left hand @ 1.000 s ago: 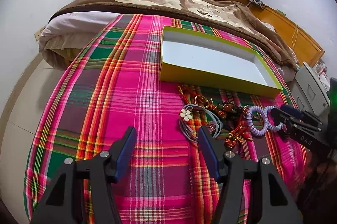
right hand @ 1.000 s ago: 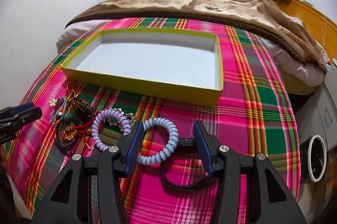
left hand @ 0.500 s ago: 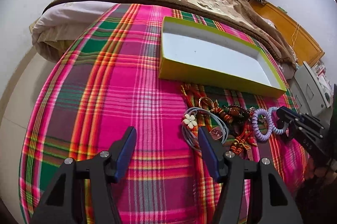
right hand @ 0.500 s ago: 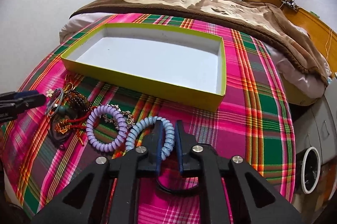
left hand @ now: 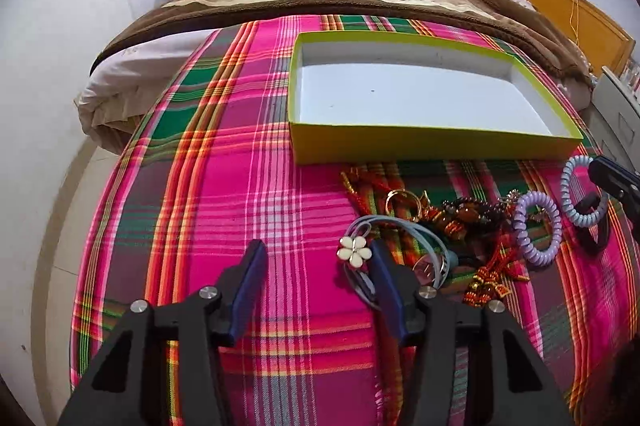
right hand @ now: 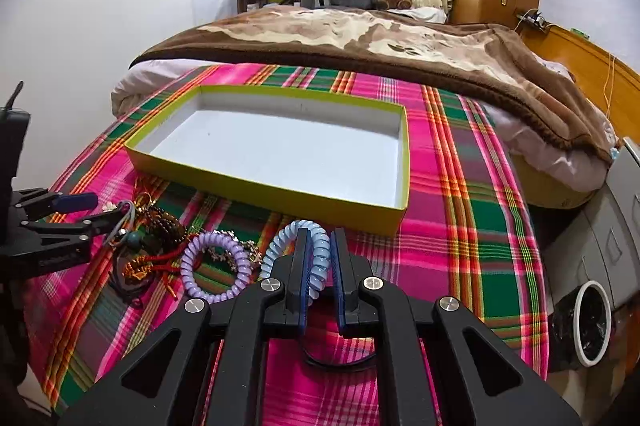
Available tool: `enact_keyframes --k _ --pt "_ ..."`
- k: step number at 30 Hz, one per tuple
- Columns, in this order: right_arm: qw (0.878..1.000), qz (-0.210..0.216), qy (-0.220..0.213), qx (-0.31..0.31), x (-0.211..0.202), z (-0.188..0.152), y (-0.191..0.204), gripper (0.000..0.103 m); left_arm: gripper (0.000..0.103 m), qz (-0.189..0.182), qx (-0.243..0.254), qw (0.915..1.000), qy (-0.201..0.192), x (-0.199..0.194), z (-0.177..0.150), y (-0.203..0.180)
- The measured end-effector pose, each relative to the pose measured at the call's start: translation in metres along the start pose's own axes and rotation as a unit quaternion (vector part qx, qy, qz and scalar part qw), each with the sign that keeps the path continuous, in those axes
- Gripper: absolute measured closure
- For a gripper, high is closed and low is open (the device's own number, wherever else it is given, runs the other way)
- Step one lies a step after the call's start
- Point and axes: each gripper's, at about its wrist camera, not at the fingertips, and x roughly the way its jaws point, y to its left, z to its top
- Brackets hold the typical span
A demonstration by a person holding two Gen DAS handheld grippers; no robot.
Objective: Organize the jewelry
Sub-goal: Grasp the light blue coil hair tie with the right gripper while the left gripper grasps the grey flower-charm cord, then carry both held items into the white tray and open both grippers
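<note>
My right gripper (right hand: 320,258) is clamping on the pale blue coil band (right hand: 316,254), both pads pinching its near loop while the far loop is arching up at twelve o'clock above my fingertips. Just at ten o'clock of it, the lilac coil band (right hand: 214,264) is lying flat on the plaid cloth (right hand: 460,226), right beside the blue one. My left gripper (left hand: 316,266) has just been narrowing its jaws, yet they are standing apart over bare plaid with nothing between them; the right-hand finger (left hand: 386,282) is sitting over the grey-blue cord with the white flower charm (left hand: 354,252), the charm just inside that pad. At two o'clock from there the tangle of red cords, brown beads and a gold ring (left hand: 452,222) is sprawling toward the lilac band. Farther on at twelve o'clock, the yellow-green box (right hand: 256,185) is lying open with its white floor showing, well apart from both my grippers. Beyond it, the brown blanket (right hand: 360,41) is covering the bed.
</note>
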Motion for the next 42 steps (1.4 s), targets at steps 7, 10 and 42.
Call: enact_keyframes --k 7,10,42 --pt "1.000 -0.001 -0.013 0.011 -0.007 0.004 -0.002 0.093 0.085 -0.026 0.020 0.9995 -0.004 -0.001 0.003 -0.009" --pt "1.000 0.000 -0.016 0.016 -0.010 0.002 -0.004 0.093 0.085 -0.036 0.008 0.9993 -0.008 -0.002 0.003 -0.006" --pt "0.997 -0.003 -0.051 0.060 -0.002 0.070 -0.041 0.093 0.085 -0.103 -0.018 0.9904 -0.090 -0.025 0.101 0.010"
